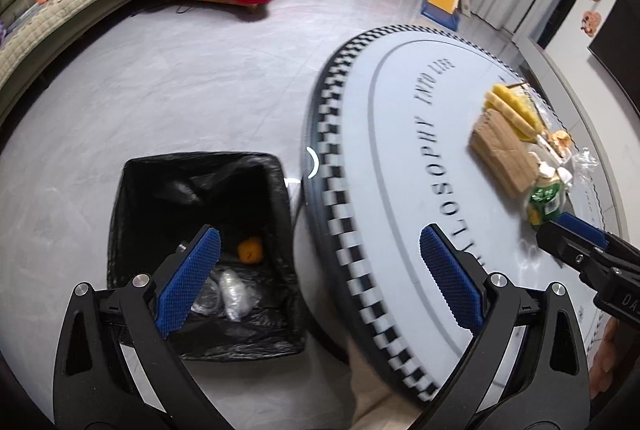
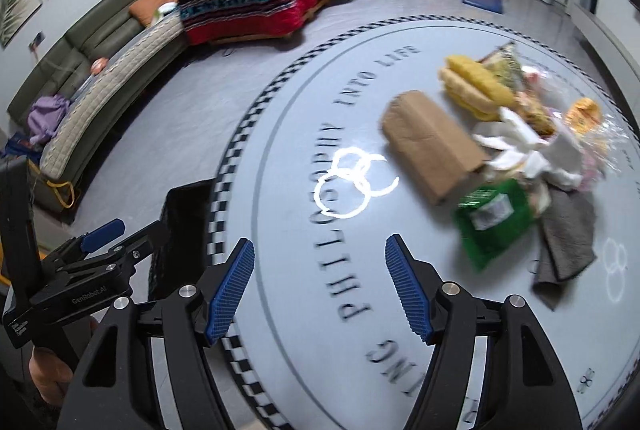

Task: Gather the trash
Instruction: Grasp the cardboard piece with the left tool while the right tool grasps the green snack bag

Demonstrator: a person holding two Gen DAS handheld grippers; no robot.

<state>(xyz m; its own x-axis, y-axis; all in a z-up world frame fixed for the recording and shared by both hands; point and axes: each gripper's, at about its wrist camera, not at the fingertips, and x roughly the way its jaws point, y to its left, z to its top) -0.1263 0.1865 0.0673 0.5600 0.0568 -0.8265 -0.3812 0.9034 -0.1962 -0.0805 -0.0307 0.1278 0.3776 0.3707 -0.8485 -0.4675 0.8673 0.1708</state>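
Claw (image 2: 319,290) above round table (image 2: 304,270)

Checkered-rimmed grey table (image 2: 280,310), black bin (image 1: 200,189)

Glossy grey table (image 2: 280,310); matt brown cardboard (image 2: 432,141); shiny green plastic wrapper (image 2: 492,222); rough grey cloth (image 2: 568,242) at right; crinkled black plastic bin liner (image 1: 128,197); knurled blue pads (image 1: 188,282).
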